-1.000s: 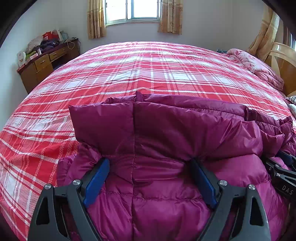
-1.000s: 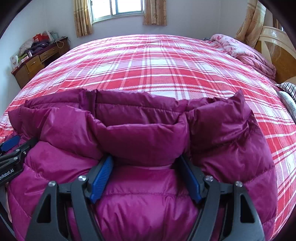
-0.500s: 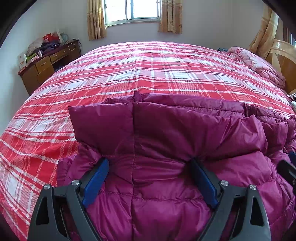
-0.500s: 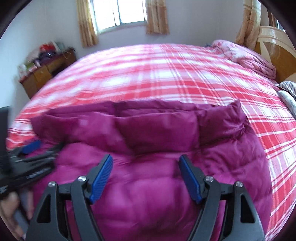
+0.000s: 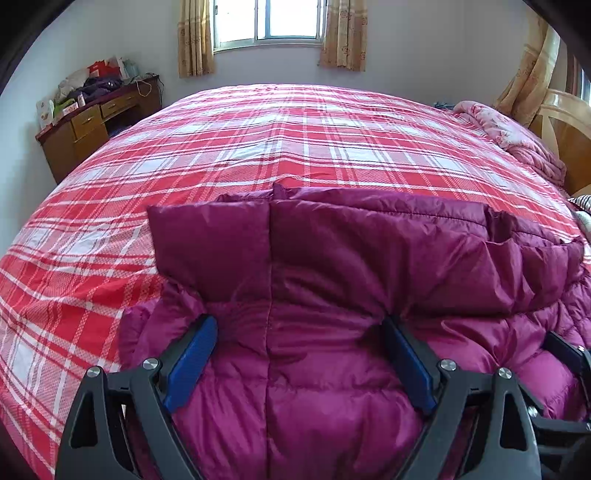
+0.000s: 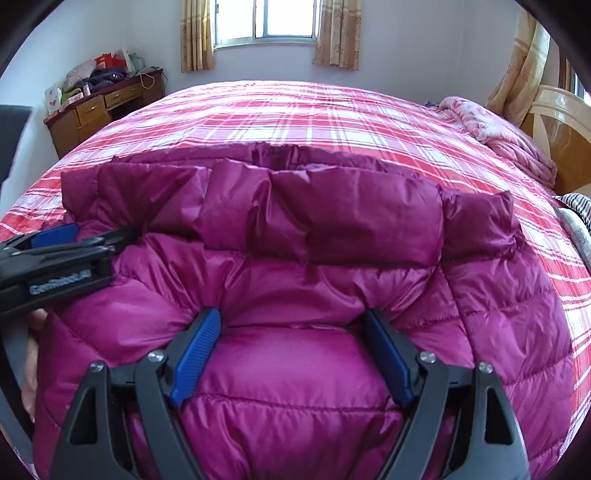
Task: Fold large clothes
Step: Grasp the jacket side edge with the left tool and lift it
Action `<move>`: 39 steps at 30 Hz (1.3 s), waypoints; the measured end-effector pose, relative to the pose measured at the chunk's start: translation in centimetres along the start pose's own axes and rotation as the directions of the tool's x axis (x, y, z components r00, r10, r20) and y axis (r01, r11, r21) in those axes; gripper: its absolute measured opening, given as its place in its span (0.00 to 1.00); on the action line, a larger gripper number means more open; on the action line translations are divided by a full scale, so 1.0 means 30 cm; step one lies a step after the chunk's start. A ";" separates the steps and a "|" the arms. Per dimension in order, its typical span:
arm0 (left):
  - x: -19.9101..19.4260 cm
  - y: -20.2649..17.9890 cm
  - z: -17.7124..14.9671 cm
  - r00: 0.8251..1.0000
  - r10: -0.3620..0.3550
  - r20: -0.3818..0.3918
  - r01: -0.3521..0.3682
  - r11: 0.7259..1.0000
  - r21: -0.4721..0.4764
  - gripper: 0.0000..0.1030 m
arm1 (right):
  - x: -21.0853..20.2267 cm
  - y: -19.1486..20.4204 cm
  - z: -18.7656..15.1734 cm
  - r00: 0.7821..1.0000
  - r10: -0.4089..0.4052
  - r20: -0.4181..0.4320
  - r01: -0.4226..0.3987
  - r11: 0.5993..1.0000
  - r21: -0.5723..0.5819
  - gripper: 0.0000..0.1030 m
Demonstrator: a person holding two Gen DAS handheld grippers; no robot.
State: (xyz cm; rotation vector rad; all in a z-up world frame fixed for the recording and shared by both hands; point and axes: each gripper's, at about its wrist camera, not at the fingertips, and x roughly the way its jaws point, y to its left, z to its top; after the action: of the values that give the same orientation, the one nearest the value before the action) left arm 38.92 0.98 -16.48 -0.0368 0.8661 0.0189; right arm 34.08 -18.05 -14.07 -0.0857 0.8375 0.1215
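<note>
The left gripper (image 5: 301,354) is spread wide, and a bulge of the puffy magenta down jacket (image 5: 332,295) is pressed between its blue ribbed pads (image 5: 190,363). The right gripper (image 6: 291,350) is seen opening, with quilted padding bulging between its jaws. The jacket, glossy and stitched in bands, is laid folded on the red plaid bedspread (image 5: 277,147), near its front edge. Much free bedspread is left behind and to the left. A wooden desk (image 5: 88,125) piled with clutter is placed against the wall.

A pale plain wall (image 5: 424,55) is pierced at twelve o'clock by a daylit window (image 5: 269,20) flanked by beige patterned curtains (image 5: 194,40); a cluttered brown wooden desk (image 5: 92,122) is seen at ten o'clock.
</note>
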 end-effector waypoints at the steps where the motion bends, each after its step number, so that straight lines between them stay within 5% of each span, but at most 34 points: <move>1: -0.035 0.014 -0.011 1.000 -0.003 0.004 0.003 1.000 -0.010 0.88 | -0.005 -0.003 0.001 1.000 0.003 -0.002 -0.003 1.000 -0.001 0.81; 5: -0.224 0.088 -0.106 0.997 -0.012 0.082 0.015 0.999 -0.046 0.88 | -0.095 -0.012 -0.022 0.999 0.022 0.030 -0.022 1.000 -0.002 0.81; 9: -0.331 0.193 -0.247 0.997 -0.008 0.077 0.015 0.995 -0.096 0.88 | -0.262 -0.028 -0.132 0.995 0.033 0.093 -0.034 0.999 0.017 0.84; 14: -0.368 0.288 -0.380 0.998 -0.044 0.048 0.053 0.976 -0.211 0.88 | -0.366 -0.023 -0.265 0.990 0.042 0.133 -0.050 0.997 0.064 0.87; 18: -0.361 0.291 -0.416 0.992 -0.122 0.039 0.128 0.950 -0.285 0.88 | -0.324 0.005 -0.308 0.991 0.018 0.130 -0.027 0.997 0.070 0.87; 22: -0.351 0.253 -0.421 0.989 -0.142 0.043 0.148 0.954 -0.260 0.86 | -0.348 0.011 -0.295 0.986 -0.019 0.168 0.008 0.998 0.067 0.87; 23: -0.353 0.252 -0.422 0.988 -0.150 0.047 0.157 0.954 -0.257 0.84 | -0.360 0.016 -0.287 0.983 -0.016 0.184 0.006 0.998 0.056 0.87; 26: -0.350 0.224 -0.432 0.984 -0.165 0.061 0.175 0.959 -0.222 0.54 | -0.292 0.026 -0.283 0.994 -0.013 0.109 0.009 0.999 0.034 0.87; 27: -0.351 0.215 -0.433 0.976 -0.206 0.069 0.216 0.954 -0.206 0.31 | -0.255 0.039 -0.294 0.996 -0.023 0.089 0.022 1.000 0.015 0.89; 28: -0.356 0.198 -0.433 0.966 -0.248 0.074 0.258 0.947 -0.194 0.19 | -0.242 0.056 -0.311 0.990 -0.053 0.128 0.054 0.998 -0.008 0.89; 34: -0.478 0.170 -0.377 0.941 -0.295 0.166 0.318 0.939 -0.133 0.09 | -0.255 0.037 -0.328 0.987 -0.056 0.149 0.052 0.998 0.029 0.89; 39: -0.642 0.095 -0.317 0.899 -0.361 0.247 0.374 0.928 -0.004 0.08 | -0.330 0.016 -0.335 0.983 -0.048 0.179 0.039 0.998 0.054 0.65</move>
State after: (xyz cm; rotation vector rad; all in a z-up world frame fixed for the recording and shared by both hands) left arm 19.12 3.43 -8.03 -0.2425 0.6022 -0.3052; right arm 20.05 -19.53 -13.41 -0.0446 0.6568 0.0658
